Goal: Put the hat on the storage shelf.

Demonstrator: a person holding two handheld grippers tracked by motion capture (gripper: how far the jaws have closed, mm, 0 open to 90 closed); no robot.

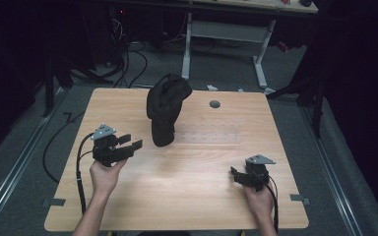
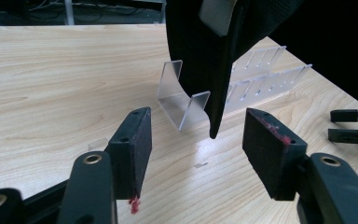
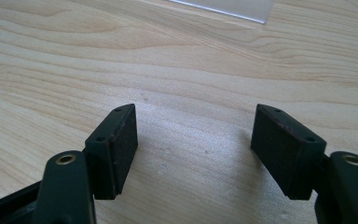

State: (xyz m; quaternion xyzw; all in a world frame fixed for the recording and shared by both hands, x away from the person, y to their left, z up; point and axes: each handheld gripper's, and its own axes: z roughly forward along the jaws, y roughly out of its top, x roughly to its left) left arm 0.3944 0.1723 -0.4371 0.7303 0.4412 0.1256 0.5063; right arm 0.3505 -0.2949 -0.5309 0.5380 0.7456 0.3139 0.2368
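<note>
Your left gripper has its jaws spread wide with nothing between them, and they point at the lower edge of the black cap just ahead. In the left gripper view the cap hangs over a clear curved stand, whose bent foot rests on the worktop just in front of your pads; a clear slotted panel lies flat beyond it. There are specks of red on the inner faces of both pads. From the high view, your left gripper sits left of the cap, near it but apart, held in your left hand.

Your right gripper is also wide open and holds nothing, with bare wood between its jaws and a clear edge at the far top. In the high view it rests near the right front of the worktop, well apart from the cap, in your right hand. The cap stands upright near the middle back of the worktop, and a small grey round disc is set in the surface to its right.
</note>
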